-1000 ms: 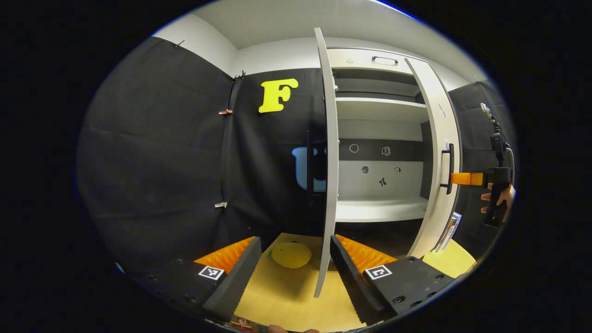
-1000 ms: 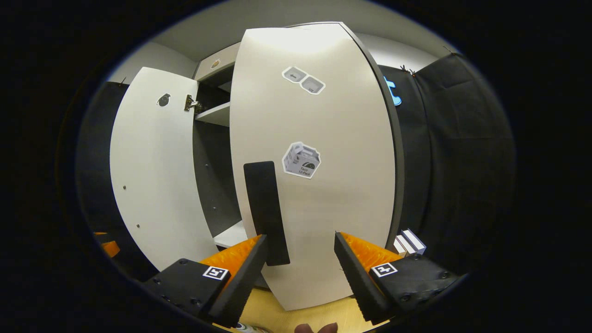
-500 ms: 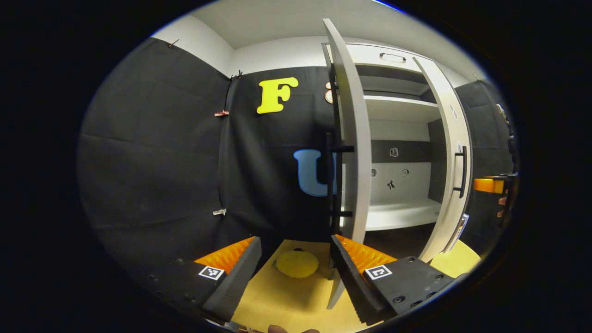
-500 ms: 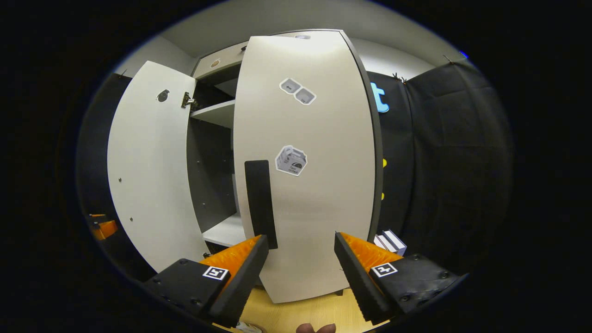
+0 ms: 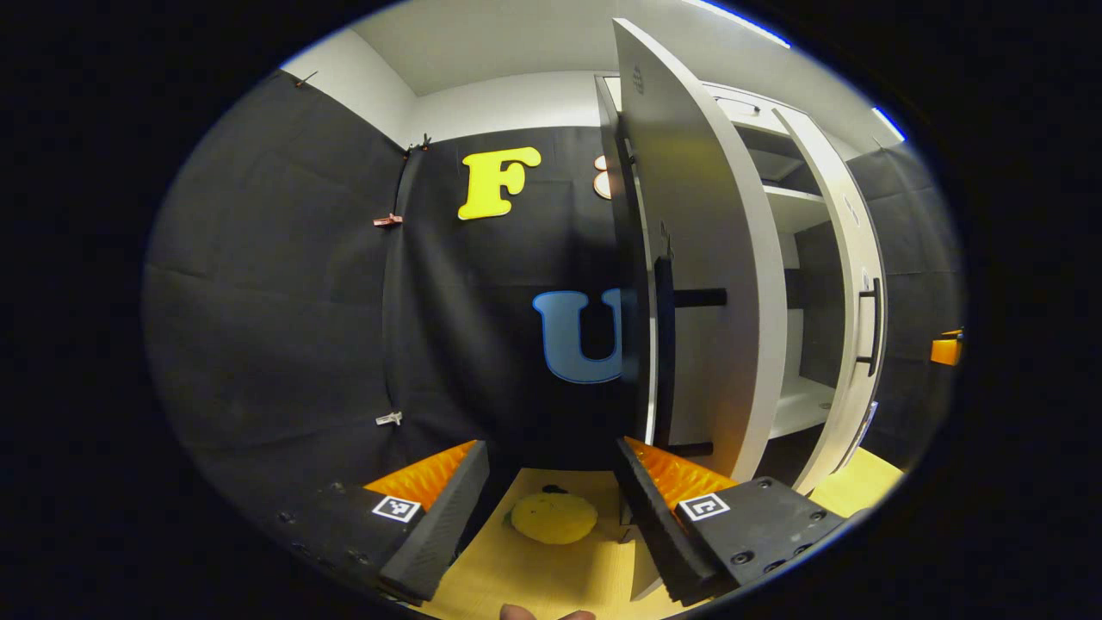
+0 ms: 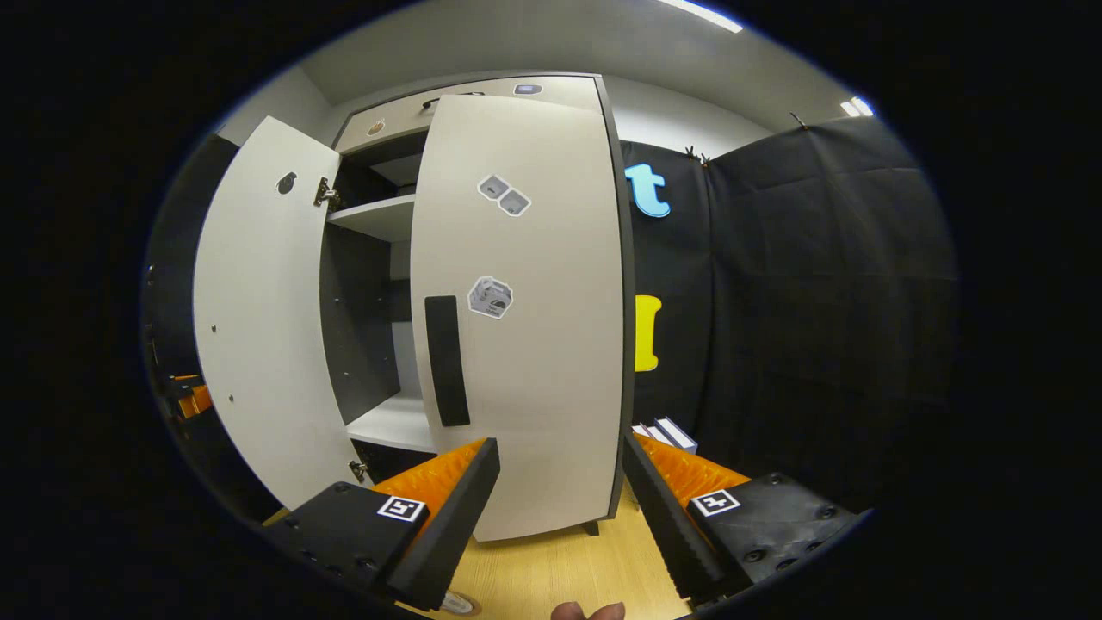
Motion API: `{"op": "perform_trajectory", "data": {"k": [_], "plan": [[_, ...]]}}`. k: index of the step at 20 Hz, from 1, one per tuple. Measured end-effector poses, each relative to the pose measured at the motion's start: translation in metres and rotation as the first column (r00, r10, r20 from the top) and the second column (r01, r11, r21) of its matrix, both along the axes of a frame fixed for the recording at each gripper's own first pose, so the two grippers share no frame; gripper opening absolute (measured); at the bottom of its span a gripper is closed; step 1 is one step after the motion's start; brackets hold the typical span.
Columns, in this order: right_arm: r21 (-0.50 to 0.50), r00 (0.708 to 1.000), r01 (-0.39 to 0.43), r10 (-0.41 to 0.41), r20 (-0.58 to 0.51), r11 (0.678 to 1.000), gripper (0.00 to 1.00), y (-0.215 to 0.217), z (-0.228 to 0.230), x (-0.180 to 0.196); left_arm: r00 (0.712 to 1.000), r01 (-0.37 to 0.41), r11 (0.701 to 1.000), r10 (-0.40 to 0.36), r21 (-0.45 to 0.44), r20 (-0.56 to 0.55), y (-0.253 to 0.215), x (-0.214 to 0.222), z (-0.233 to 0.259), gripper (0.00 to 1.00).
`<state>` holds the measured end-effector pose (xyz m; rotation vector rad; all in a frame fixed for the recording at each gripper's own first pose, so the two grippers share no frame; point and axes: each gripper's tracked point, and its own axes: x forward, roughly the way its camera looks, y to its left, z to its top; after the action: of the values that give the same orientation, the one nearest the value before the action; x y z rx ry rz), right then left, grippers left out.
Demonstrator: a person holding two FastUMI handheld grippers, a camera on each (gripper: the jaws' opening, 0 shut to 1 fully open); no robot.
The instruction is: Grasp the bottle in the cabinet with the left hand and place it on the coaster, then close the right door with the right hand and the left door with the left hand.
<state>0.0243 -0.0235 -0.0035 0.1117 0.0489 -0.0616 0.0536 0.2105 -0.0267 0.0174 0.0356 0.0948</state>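
The white cabinet's left door (image 5: pixel 706 284) stands partly open right ahead of my left gripper (image 5: pixel 551 495), which is open and empty. I face the door's outer side and its black handle (image 5: pixel 663 344). My right fingertip (image 5: pixel 641 469) is close to the door's lower edge. The right door (image 6: pixel 534 344) with its black handle (image 6: pixel 446 362) sits nearly flush with the cabinet front. My right gripper (image 6: pixel 560 508) hangs open and empty just before it, not touching. The left door (image 6: pixel 258 327) swings wide in the right gripper view, and the right door (image 5: pixel 848 301) lies beyond the left one.
A yellow round pad (image 5: pixel 554 517) lies on the wooden table (image 6: pixel 551 568) between my left fingers. White boxes (image 6: pixel 667 430) stand right of the cabinet. A bare shelf (image 6: pixel 392 422) shows inside. A small round thing (image 6: pixel 456 603) is cut off at the bottom edge.
My left gripper has gone round to the outer side of the left door. The right door has swung further shut, and my right gripper has drawn back from it.
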Motion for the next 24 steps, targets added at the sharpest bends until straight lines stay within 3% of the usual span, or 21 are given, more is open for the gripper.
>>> {"op": "perform_trajectory", "data": {"k": [3, 14, 24], "plan": [[-0.006, 1.0, 0.003, -0.003, -0.008, 1.0, 0.96, 0.002, 0.0, -0.007, 0.999, 0.038, 0.998, -0.038, -0.049, -0.001, -0.008, 0.0, -0.004, 0.93], [-0.023, 0.999, -0.035, 0.034, -0.014, 0.999, 0.96, -0.008, -0.004, -0.018, 1.0, -0.008, 0.998, 0.007, -0.062, -0.011, -0.031, -0.004, -0.001, 0.93], [-0.023, 0.998, -0.054, 0.053, -0.044, 0.998, 0.96, -0.034, -0.017, -0.014, 0.999, 0.038, 0.998, -0.039, -0.057, -0.011, -0.089, -0.003, 0.002, 0.93]]}}
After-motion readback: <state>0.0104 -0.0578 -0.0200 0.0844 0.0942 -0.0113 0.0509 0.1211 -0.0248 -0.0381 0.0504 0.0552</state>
